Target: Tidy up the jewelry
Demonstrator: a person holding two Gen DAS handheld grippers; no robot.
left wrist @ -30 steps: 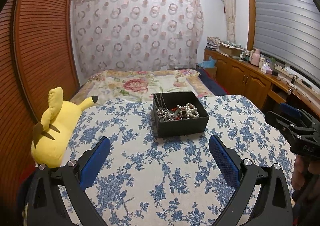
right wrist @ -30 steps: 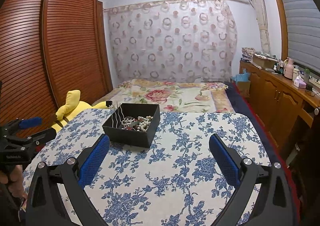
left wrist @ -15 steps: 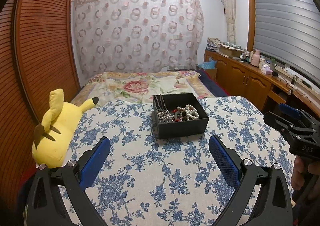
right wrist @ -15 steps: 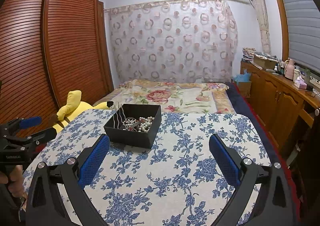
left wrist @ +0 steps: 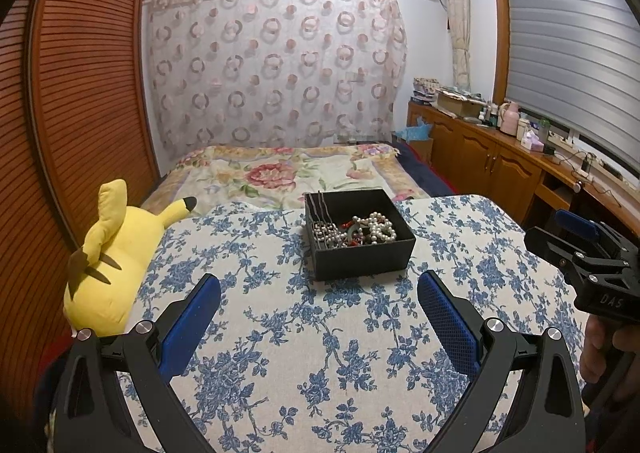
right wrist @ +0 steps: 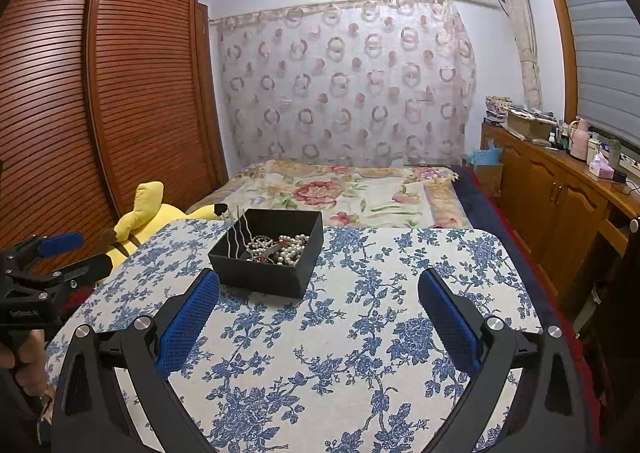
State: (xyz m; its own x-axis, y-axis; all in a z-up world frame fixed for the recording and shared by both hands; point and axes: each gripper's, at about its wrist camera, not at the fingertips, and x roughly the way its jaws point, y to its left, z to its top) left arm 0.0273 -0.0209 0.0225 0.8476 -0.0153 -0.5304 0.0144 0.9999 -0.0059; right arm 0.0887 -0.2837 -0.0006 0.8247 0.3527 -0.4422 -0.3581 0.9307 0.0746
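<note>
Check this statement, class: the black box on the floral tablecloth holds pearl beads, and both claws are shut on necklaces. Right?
Not quite. In both wrist views the left claw and right claw are open and empty; the pearl beads lie in the black box.

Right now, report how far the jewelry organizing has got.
Nothing looks sorted yet: the pearl strands, red beads and hairpins lie tangled in the black box on the floral tablecloth. In hand: nothing; left tongs and right tongs are open and empty, short of the box. All the sorting remains.

Dim warm indoor light, soft shadows, sharp focus, fisheye-bent dark corners.
</note>
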